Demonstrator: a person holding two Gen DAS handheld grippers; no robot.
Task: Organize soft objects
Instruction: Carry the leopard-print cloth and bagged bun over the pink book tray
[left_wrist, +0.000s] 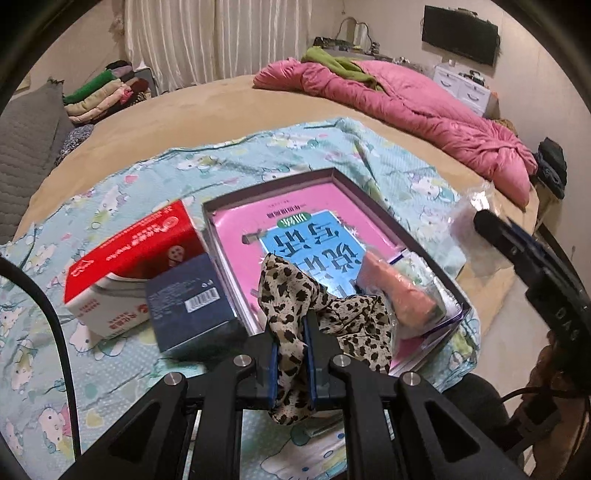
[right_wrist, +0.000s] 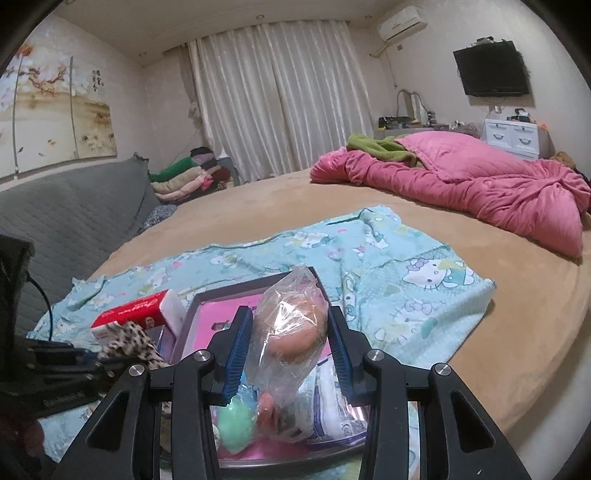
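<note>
While left tool (left_wrist: 291, 328) pinches leopard cloth (left_wrist: 295, 295), tray (left_wrist: 221, 210) beneath

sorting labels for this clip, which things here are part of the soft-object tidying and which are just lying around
In the job: leopard-print scarf in the left gripper; clear bag between the right gripper jaws; shallow box.

Lying about: red carton, dark blue box, pink quilt, folded clothes.
</note>
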